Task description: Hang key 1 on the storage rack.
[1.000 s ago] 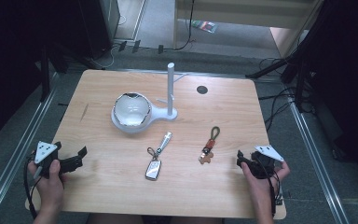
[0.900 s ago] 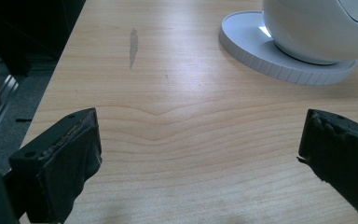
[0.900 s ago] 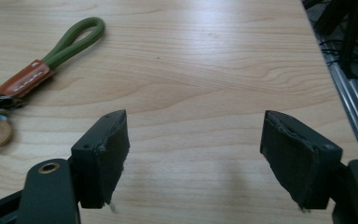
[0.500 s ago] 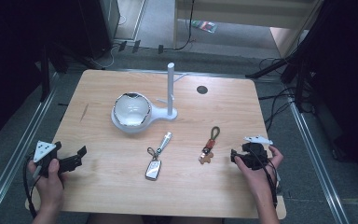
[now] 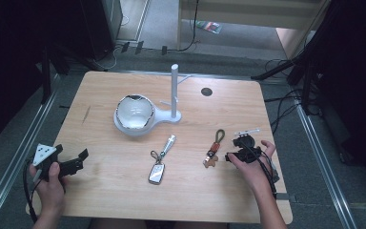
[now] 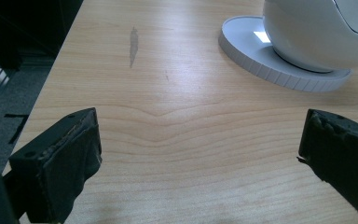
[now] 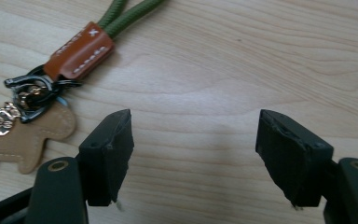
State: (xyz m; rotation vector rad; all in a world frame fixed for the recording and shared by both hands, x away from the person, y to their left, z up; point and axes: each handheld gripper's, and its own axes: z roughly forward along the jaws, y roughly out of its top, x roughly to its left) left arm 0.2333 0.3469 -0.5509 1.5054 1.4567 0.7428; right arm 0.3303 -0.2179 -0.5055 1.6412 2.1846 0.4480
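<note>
Right tongs [image 7: 193, 154]: jaws apart with bare wood between them, holding nothing; they have just been closing a little. In the high view they sit at [image 5: 238, 151], just right of the keyring.
Keyring [image 7: 51, 88]: lies flat on the table, just ahead of and outside the right tongs' left jaw, not touching it. Gingerbread-man charm nearest, then a dark metal clasp, then a brown leather tab, then a green cord loop running away from the jaws. In the high view it lies at [image 5: 213, 149].
Writing: the leather tab bears a stamped "X" and a small line of letters too fine to read.
Left tongs [image 6: 200, 154]: jaws wide, empty, over bare wood; seen from above at [image 5: 71, 164].
Car key [image 5: 157, 171]: between the two tongs, nearer the right pair.
Bowl [image 6: 317, 32]: white, on a round base, ahead and to the right of the left tongs.
Post [image 5: 174, 90]: upright, beyond the bowl.
</note>
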